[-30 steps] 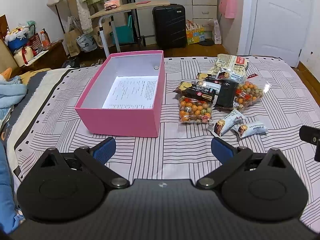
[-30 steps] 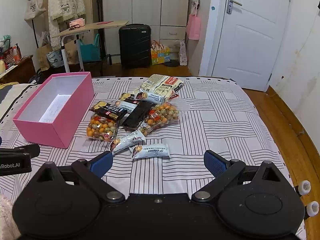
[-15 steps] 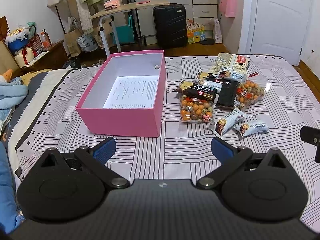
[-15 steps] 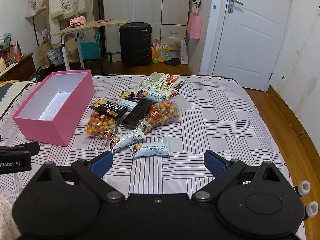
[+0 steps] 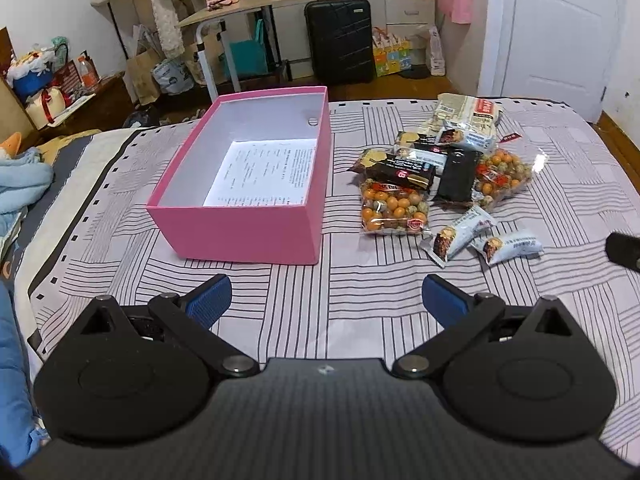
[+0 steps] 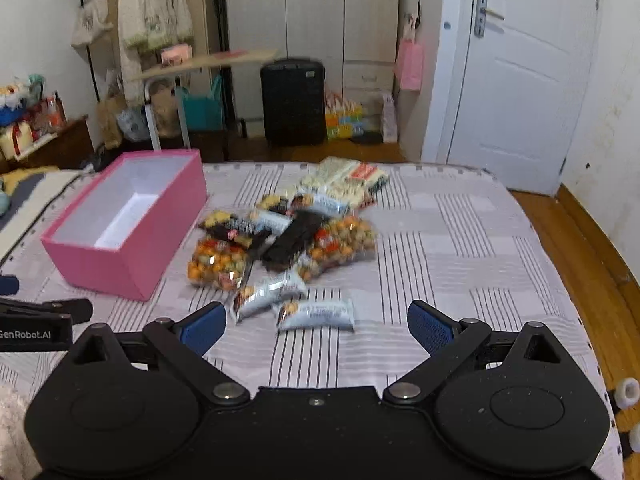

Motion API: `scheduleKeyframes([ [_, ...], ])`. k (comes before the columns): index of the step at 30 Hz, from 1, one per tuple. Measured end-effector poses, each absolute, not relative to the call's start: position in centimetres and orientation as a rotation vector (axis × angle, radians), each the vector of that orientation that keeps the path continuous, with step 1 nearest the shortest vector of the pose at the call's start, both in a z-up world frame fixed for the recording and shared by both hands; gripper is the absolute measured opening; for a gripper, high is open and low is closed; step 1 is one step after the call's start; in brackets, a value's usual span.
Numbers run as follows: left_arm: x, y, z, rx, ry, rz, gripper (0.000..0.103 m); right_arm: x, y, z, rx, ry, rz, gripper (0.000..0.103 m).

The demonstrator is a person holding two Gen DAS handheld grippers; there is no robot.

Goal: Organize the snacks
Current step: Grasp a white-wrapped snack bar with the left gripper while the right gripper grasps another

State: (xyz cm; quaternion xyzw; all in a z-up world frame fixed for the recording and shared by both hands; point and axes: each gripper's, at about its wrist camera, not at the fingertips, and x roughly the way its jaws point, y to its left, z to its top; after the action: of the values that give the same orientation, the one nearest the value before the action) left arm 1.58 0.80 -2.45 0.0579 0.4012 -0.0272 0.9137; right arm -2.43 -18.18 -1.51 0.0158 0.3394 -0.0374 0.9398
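The bed [image 5: 360, 304] is filling most of both views, its striped sheet soft under everything. The pink box [image 5: 248, 228] is sitting open at centre left, holding only a printed sheet. The snack pile [image 5: 436, 176] is lying just right of it, light, crinkly and likely slippery; pinching a sealed end looks safest. The nearest small packet [image 6: 316, 314] is lying at lower centre. The left gripper [image 5: 326, 296] and right gripper [image 6: 316, 324] are both hanging wide open, gripping nothing.
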Motion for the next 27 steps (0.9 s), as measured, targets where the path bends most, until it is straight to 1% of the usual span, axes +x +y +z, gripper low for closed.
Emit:
scheduleKeyframes([
  [2,2.1,0.6,-2.6,0.139,0.809,-0.082,0.101,-2.1,-18.4,-2.3,0.002,0.659,-0.005,0.099],
  [4,3.0,0.0,-2.8,0.216,0.809,-0.168,0.101,-1.5,-18.7,-3.5,-0.056,0.650,0.125,0.099],
  [7,5.0,-1.3,-3.8,0.294,0.817,-0.242,0.099,0.5,-19.2,-5.8,-0.079,0.711,0.147,0.099],
  [10,6.9,-2.9,-5.2,0.316,0.826,-0.294,0.099,3.2,-20.6,-8.6,0.013,0.802,0.150,0.095],
  [15,10.8,-6.1,-8.1,0.339,0.822,-0.408,0.096,5.3,-21.2,-12.8,0.080,0.870,0.150,0.095],
  [18,13.4,-7.7,-10.3,0.333,0.886,-0.494,0.094,5.6,-21.0,-15.1,0.137,0.909,0.194,0.092],
  [21,16.2,-8.9,-12.3,0.287,0.938,-0.519,0.085,6.4,-20.8,-16.6,0.154,0.905,0.217,0.091],
  [23,18.0,-9.8,-13.7,0.250,0.965,-0.544,0.074,7.4,-21.1,-17.4,0.163,0.908,0.218,0.091],
  [24,18.6,-10.1,-14.2,0.240,0.977,-0.551,0.066,7.9,-21.3,-17.7,0.177,0.911,0.218,0.091],
  [25,19.2,-10.4,-14.7,0.226,0.989,-0.568,0.063,8.4,-21.6,-17.7,0.196,0.912,0.220,0.091],
  [27,19.9,-10.9,-15.5,0.208,0.999,-0.603,0.063,9.3,-22.2,-18.1,0.244,0.920,0.243,0.091],
])
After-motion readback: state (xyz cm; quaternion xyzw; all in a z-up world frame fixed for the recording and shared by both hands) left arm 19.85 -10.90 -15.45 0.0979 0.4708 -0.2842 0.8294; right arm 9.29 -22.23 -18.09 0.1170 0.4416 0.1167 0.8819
